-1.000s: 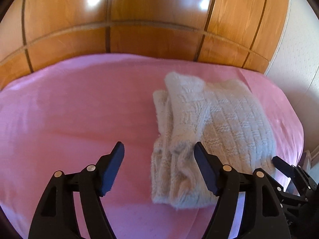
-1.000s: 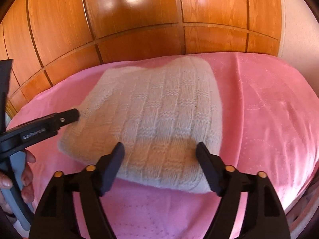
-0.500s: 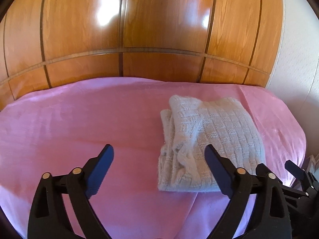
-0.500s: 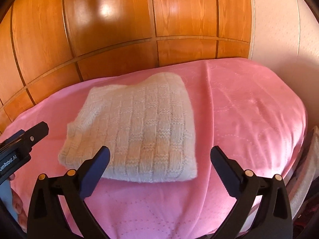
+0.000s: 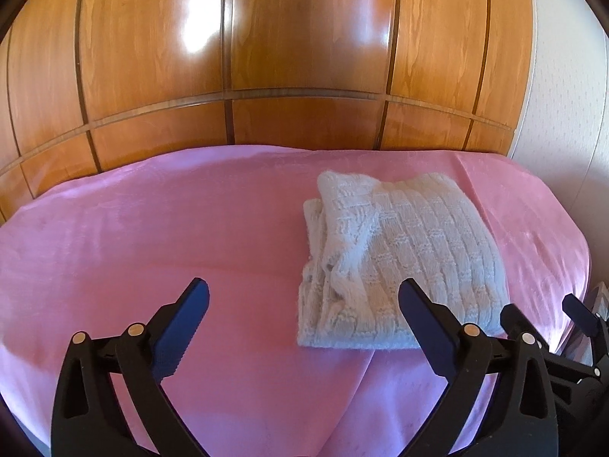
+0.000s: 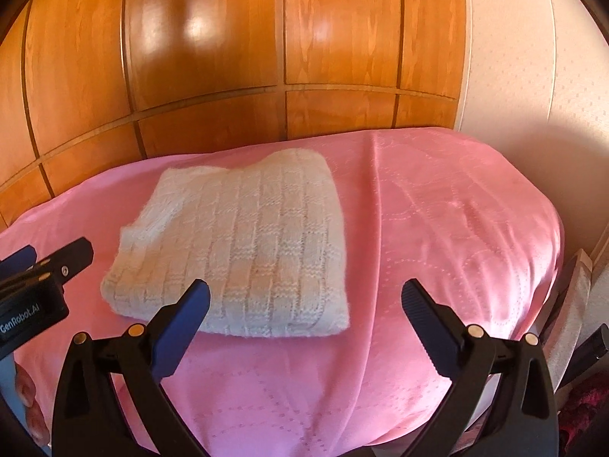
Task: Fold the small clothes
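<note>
Resting folded, cream basket-weave knit sweater [image 5: 403, 262] sits centre-right on pink bedspread [image 5: 152, 236]; left claw [image 5: 304, 327] opening, nothing between; right claw [image 6: 304, 323] spread, empty; risk: loose left-edge layers catching on claw, undoing fold
</note>
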### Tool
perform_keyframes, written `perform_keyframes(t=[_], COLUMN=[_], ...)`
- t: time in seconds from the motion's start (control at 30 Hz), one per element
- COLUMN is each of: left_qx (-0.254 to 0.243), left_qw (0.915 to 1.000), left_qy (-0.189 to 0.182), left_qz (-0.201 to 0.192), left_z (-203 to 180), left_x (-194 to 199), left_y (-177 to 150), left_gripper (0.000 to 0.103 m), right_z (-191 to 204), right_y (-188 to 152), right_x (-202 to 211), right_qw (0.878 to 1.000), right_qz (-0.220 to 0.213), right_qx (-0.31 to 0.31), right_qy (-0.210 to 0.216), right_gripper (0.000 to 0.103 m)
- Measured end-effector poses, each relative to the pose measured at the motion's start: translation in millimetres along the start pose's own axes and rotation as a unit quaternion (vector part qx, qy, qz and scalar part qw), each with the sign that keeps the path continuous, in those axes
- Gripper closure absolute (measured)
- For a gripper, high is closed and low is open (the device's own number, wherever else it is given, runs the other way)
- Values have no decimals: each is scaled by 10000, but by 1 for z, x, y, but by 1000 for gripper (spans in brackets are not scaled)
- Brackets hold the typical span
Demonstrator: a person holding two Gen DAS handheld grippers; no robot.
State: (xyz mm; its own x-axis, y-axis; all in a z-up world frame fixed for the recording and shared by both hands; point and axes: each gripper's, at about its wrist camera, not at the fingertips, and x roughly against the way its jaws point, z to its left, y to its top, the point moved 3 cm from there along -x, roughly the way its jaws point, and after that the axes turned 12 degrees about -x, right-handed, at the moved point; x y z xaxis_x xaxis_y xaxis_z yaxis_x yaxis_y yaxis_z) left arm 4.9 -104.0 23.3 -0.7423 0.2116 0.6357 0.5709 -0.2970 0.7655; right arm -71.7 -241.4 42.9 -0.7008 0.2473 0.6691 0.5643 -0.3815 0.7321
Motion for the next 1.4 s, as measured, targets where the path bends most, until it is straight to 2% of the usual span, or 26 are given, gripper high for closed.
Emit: perform_keyframes(t=[0.33,0.77,1.4], left_qx=[-74,-88,-4], left_qw=[9999,9999,9997], left_qy=[-14,11,65], left_qz=[-66,-48,-224], left_z=[-7,-6,-3], left_x=[5,6,17], left_y=[0,-3,-1], left_gripper=[4,4,4], right_z=[-4,2,6], right_y=[0,-1,0], right_x=[-2,2,10], right_qw=[9999,10000,9999], right_qz=[82,39,-72], right_qx=[-59,-21,15], right_qy=[22,20,92], right_gripper=[2,2,2])
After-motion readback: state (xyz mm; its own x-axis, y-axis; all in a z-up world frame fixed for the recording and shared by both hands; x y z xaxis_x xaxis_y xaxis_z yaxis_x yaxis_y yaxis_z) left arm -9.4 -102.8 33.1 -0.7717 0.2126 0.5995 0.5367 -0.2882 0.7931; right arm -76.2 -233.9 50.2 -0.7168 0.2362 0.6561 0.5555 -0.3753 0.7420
